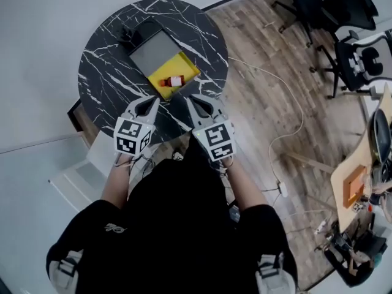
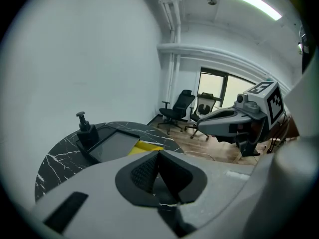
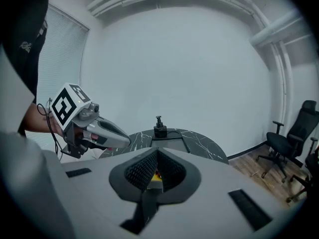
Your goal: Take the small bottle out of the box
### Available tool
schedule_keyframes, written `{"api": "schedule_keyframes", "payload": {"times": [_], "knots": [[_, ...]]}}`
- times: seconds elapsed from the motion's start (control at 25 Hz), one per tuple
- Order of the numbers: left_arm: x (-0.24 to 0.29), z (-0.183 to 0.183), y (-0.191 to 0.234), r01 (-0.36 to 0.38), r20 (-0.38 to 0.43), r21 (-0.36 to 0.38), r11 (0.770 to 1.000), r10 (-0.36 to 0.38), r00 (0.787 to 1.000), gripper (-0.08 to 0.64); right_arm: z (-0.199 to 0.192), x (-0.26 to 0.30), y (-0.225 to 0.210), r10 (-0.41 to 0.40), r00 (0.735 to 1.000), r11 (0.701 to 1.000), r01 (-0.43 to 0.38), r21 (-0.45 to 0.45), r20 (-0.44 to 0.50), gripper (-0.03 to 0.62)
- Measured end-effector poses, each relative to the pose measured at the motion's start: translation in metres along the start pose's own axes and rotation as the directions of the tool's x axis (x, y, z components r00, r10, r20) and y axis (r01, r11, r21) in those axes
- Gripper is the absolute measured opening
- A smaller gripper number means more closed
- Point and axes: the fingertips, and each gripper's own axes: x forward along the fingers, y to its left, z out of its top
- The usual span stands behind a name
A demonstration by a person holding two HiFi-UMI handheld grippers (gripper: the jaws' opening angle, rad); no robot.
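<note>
The small bottle (image 1: 176, 81) lies on its side on the yellow floor of the open box (image 1: 160, 72), its long axis running roughly across my head view. The box sits on the round black marble surface (image 1: 104, 72), towards the edge nearest me. Both tongs hang just short of it, empty. The left tongs (image 1: 153, 100) are closed and the right tongs (image 1: 188, 98) have their pads meeting too. The bottle lies ahead, between them, probably a touch nearer the right. In both gripper views my own pads hide it, and I can't settle which end carries the cap.
</note>
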Motion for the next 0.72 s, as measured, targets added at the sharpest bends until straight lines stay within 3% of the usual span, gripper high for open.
{"api": "schedule_keyframes", "payload": {"times": [0.52, 0.72], "knots": [[0.078, -0.008, 0.016, 0.066, -0.194, 0.160, 0.985, -0.035, 0.980, -0.002, -0.042, 0.049, -0.037, 0.074, 0.994, 0.994, -0.067, 0.089, -0.076, -0.005], [0.101, -0.028, 0.018, 0.130, -0.315, 0.200, 0.971, -0.062, 0.947, -0.002, -0.060, 0.060, -0.043, 0.078, 0.993, 0.989, -0.065, 0.135, -0.091, -0.003]]}}
